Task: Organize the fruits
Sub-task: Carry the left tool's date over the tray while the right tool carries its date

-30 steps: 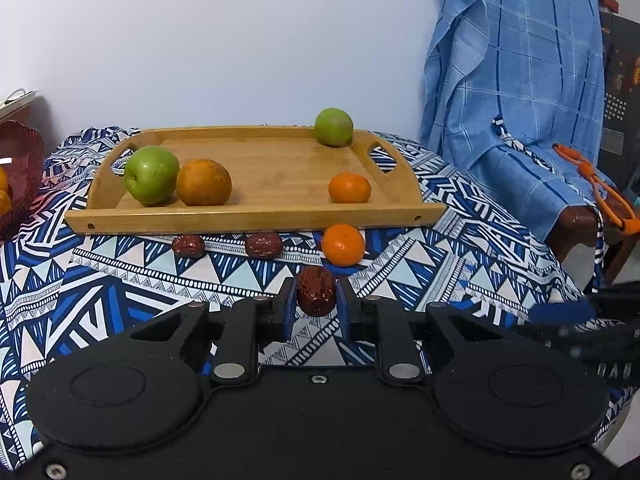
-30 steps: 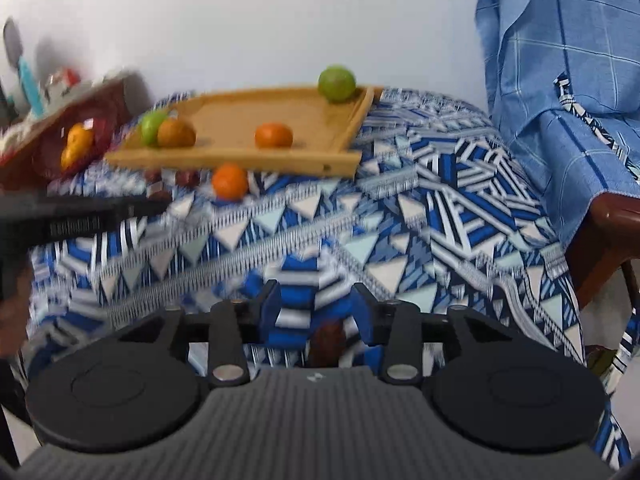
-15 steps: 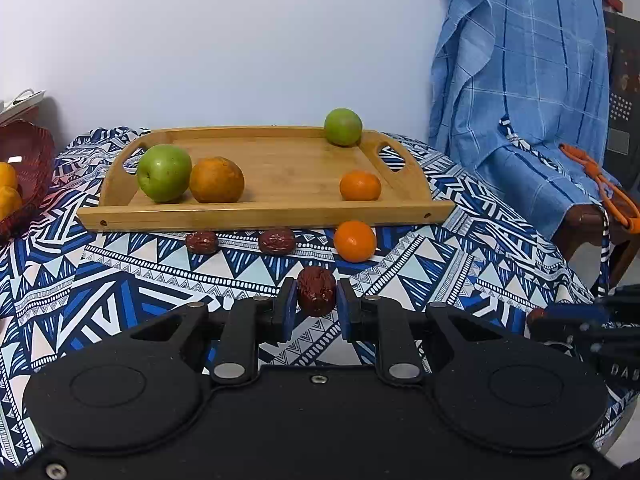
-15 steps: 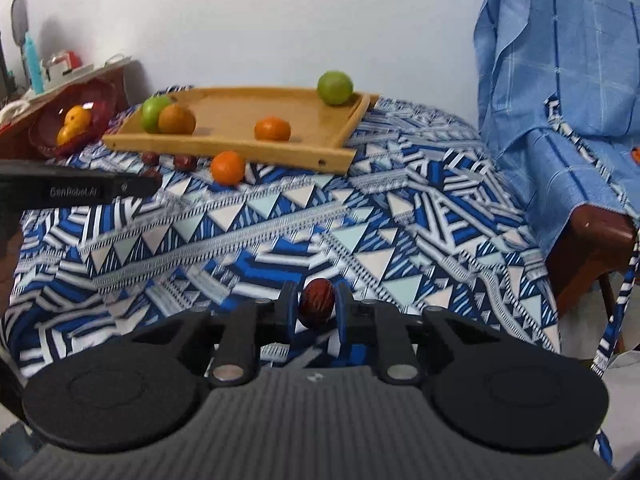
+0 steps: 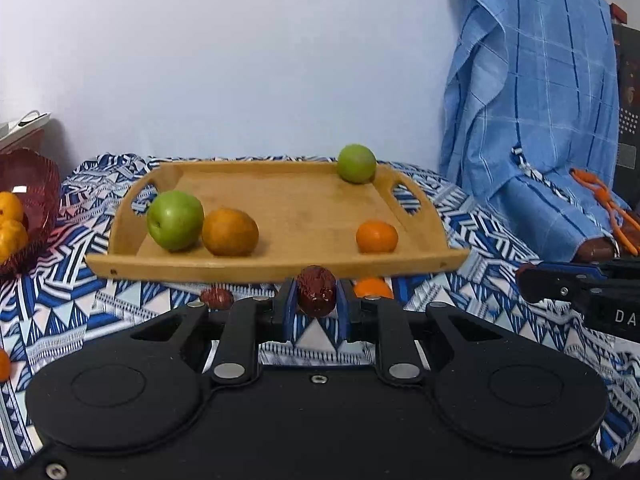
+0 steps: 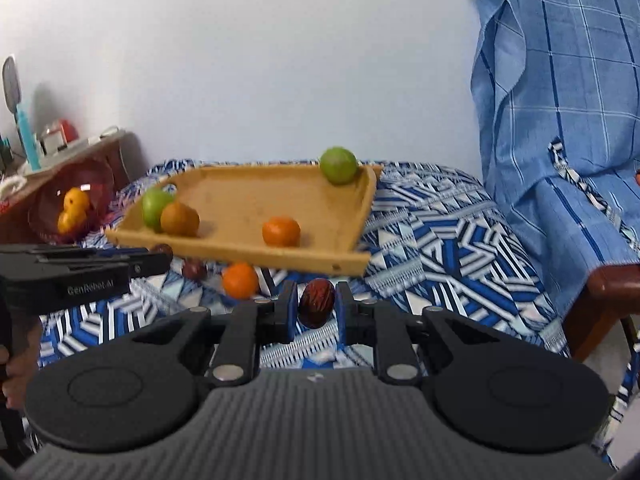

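My left gripper (image 5: 316,300) is shut on a dark red date (image 5: 317,290), held above the cloth just in front of the wooden tray (image 5: 280,268). My right gripper (image 6: 317,306) is shut on another red date (image 6: 317,307), right of the tray's front corner (image 6: 348,260). The tray holds a green apple (image 5: 175,220), a brownish orange (image 5: 230,232), a tangerine (image 5: 377,236) and a green fruit (image 5: 356,163). A tangerine (image 6: 240,280) and loose dates (image 6: 194,269) lie on the cloth in front of the tray.
A red bowl of tangerines (image 5: 16,220) stands at the left edge of the table. A chair draped with blue checked cloth (image 5: 540,120) stands at the right. The left gripper's body (image 6: 80,270) shows at the left in the right wrist view.
Both grippers have moved forward toward the tray, each holding its date. The right gripper shut on its date about a second ago and lifted it.
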The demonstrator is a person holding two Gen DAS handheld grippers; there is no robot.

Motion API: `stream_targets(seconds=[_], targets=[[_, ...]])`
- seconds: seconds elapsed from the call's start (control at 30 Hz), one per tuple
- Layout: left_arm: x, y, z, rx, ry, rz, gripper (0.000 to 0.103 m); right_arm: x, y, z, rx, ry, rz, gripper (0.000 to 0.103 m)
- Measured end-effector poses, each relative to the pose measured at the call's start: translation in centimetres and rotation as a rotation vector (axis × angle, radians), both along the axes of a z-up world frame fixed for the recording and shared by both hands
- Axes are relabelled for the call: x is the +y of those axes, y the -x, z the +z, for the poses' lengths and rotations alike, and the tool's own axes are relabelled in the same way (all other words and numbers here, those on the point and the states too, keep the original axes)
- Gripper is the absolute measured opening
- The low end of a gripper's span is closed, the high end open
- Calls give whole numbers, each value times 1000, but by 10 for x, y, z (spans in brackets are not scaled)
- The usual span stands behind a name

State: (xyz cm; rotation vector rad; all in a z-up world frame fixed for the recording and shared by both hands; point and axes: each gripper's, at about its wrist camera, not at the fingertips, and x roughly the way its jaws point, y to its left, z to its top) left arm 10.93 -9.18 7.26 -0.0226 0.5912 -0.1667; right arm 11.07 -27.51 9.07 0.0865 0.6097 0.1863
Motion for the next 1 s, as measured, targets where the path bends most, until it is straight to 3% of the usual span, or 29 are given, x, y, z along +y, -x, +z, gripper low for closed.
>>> stream_targets(seconds=[0.4, 1.0], targets=[[-4, -62, 4, 52, 16, 49, 20, -2, -65, -4, 19, -134, -69, 24], [-11, -114, -23, 114, -57, 69, 20, 1, -133, -38, 146, -281, -156, 24]])
